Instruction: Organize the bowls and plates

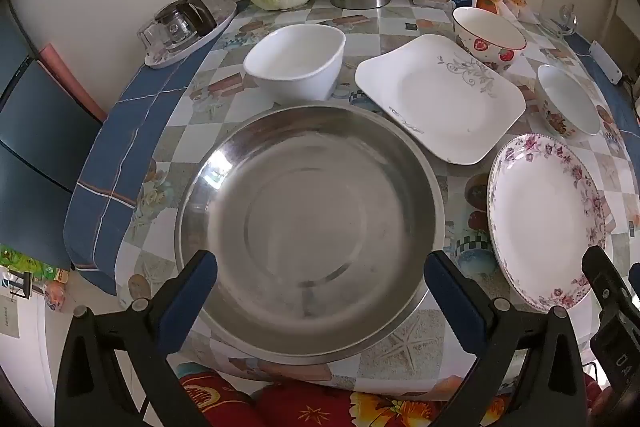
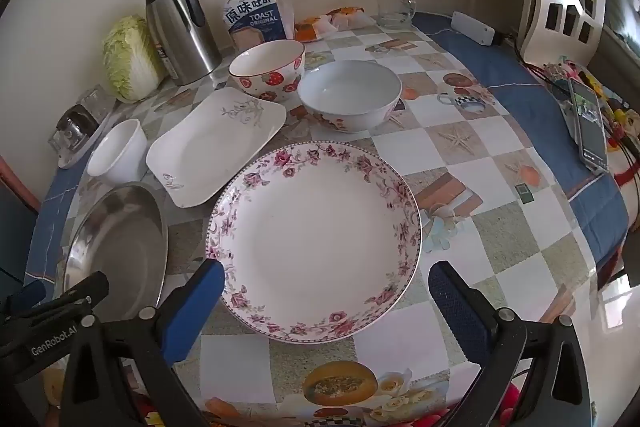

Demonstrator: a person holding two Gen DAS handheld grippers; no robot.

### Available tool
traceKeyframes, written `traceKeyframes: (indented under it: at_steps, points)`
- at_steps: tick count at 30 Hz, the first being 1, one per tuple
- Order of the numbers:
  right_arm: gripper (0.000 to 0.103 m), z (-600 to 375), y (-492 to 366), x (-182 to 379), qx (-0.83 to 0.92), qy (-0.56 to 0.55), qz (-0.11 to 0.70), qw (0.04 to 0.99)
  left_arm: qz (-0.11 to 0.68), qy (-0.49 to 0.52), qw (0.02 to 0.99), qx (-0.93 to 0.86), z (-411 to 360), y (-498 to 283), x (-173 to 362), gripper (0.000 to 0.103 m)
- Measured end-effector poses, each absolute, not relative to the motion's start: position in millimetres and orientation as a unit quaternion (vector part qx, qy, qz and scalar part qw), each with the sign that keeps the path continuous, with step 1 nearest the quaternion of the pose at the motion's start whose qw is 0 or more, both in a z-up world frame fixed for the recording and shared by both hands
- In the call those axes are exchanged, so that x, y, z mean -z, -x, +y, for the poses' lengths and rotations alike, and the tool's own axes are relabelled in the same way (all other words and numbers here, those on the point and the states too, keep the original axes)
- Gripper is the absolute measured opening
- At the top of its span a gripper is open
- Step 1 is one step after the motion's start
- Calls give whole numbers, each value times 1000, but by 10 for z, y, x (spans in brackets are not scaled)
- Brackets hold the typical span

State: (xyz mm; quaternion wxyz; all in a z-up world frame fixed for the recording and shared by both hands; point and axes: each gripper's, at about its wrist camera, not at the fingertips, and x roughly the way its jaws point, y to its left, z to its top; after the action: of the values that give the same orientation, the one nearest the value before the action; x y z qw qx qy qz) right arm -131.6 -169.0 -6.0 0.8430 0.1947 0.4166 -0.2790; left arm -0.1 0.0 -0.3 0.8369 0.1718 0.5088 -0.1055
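The left hand-held gripper [image 1: 320, 295] hangs wide open above the steel basin [image 1: 310, 227] on the surface [image 1: 404, 351]. Right of it, the right hand-held gripper [image 2: 326, 301] is open too, over the floral plate [image 2: 314, 239]. Behind stand the square plate [image 2: 216, 143] and bowls.

Left wrist cam sits low at the table's near edge, angled down and forward, close over the round stainless-steel basin [image 1: 310, 227]. Right wrist cam has the same pose further right, close over the round floral-rimmed plate [image 2: 314, 241]. Both views share basin, plate, the white rectangular plate [image 1: 440, 99] and the back wall.
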Motion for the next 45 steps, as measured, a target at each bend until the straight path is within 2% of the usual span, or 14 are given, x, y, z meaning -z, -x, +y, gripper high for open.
traceKeyframes:
  at_steps: [45]
  points:
    - [103, -1655, 1286, 58, 278, -190, 419, 843, 527, -161, 827, 108, 25, -27, 49, 103]
